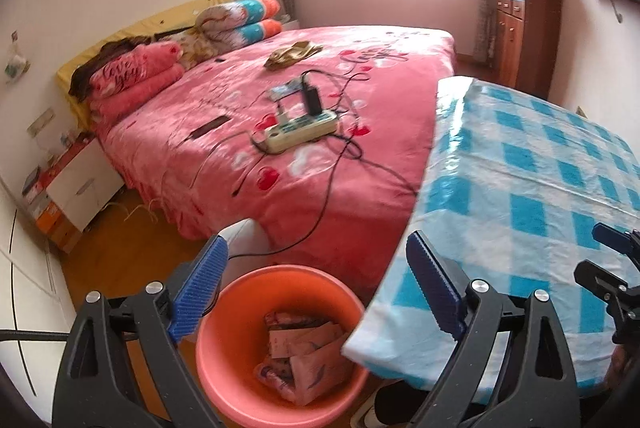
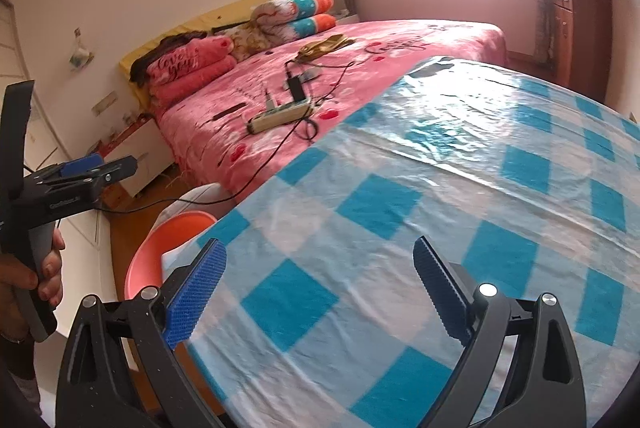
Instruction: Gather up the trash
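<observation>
Left tool released, empty. Right below its tips: orange bin holding crumpled paper trash; I judge it light, soft, crushable, so pinch a folded edge. Right tool released over bare checked worktop. Bed beyond.

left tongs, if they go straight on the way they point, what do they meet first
Probably the orange bucket with paper trash inside, directly below the open left tongs; depth is unclear, and the checkered table edge sits close beside that line.
</observation>
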### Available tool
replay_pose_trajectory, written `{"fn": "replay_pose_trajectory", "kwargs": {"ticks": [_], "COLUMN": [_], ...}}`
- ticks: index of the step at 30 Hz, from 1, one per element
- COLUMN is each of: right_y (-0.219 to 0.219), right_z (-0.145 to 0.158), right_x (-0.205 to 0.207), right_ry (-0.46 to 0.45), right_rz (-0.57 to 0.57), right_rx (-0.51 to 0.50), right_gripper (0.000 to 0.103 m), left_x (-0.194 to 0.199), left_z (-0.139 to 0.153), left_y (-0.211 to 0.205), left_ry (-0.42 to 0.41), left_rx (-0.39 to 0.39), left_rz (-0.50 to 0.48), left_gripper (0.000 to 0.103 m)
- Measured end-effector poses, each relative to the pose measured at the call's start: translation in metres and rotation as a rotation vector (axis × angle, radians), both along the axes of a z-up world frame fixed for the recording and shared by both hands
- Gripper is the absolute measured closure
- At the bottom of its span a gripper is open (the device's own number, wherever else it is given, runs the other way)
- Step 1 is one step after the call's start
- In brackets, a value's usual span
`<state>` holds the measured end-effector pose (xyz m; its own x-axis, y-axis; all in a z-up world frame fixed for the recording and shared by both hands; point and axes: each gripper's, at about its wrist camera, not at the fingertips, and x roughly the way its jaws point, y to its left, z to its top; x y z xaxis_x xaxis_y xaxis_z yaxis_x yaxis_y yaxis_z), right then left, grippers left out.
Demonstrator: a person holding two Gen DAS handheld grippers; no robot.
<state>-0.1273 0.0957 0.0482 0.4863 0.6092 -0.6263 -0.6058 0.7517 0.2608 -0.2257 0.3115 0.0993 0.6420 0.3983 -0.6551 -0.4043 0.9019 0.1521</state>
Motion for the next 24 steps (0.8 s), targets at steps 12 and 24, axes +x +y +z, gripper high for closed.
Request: {"fn": "replay_pose_trajectory", "kwargs": {"ticks": [12, 24], "right_y": [-0.054, -0.109], "right_z": [0.008, 0.020], "right_x": [0.010, 0.016], "right_ry": [-0.063, -0.132], "right_rz": [-0.106, -0.236], "right_rx": [0.011, 0.004], "right_gripper": [0.009, 0.008], "left_x": [0.030, 0.059], "left_z": [0.024, 0.041], "left_y": [-0.069, -0.137], "left_ry": [-0.045, -0.084], "left_rx": [0.060, 0.059], "left_rz": [-0.125, -0.236], "left_gripper": [0.007, 0.006]}}
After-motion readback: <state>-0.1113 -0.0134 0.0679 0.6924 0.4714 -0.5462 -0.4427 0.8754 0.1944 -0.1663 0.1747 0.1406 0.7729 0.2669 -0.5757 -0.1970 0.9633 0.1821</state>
